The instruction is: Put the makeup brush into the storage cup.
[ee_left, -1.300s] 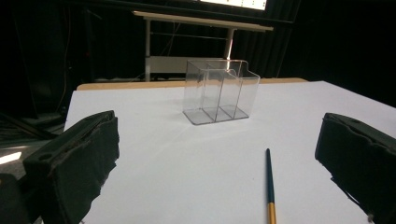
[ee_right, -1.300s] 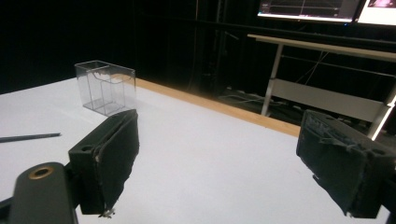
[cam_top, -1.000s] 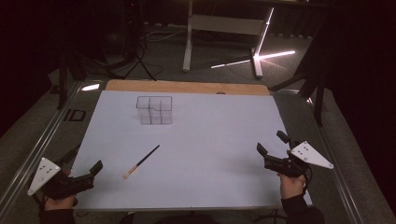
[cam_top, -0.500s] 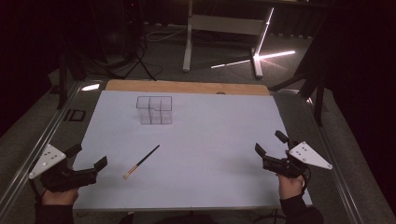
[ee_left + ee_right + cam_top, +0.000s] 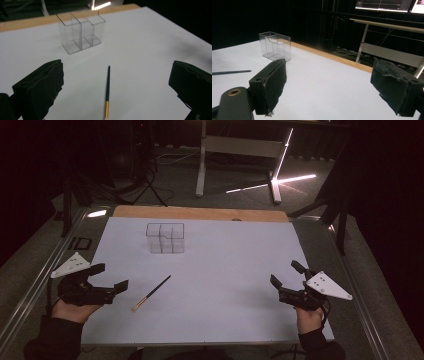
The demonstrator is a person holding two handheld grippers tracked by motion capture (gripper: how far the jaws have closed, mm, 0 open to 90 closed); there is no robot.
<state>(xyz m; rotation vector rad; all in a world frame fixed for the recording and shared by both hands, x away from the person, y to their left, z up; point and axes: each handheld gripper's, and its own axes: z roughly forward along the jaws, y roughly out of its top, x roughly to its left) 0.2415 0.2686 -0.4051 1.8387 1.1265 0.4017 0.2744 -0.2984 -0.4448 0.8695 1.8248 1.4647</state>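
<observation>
The left gripper (image 5: pixel 101 279) hovers with jaws apart just left of the brush (image 5: pixel 151 293), which lies flat on the white table (image 5: pixel 225 270). The right gripper (image 5: pixel 286 274), jaws apart, sits well right. Farther back stands 1 clear box (image 5: pixel 165 238).

Paintbrush (image 5: pixel 107 90): dark green handle, gold ferrule, pale tip. Organizer (image 5: pixel 165 238): clear, colourless. Table sheet (image 5: pixel 225 270): plain white, tan wooden edge beyond. Gripper pads (image 5: pixel 40 87): black.

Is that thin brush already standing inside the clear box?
No, the brush lies flat on the white table, apart from the clear box.
</observation>
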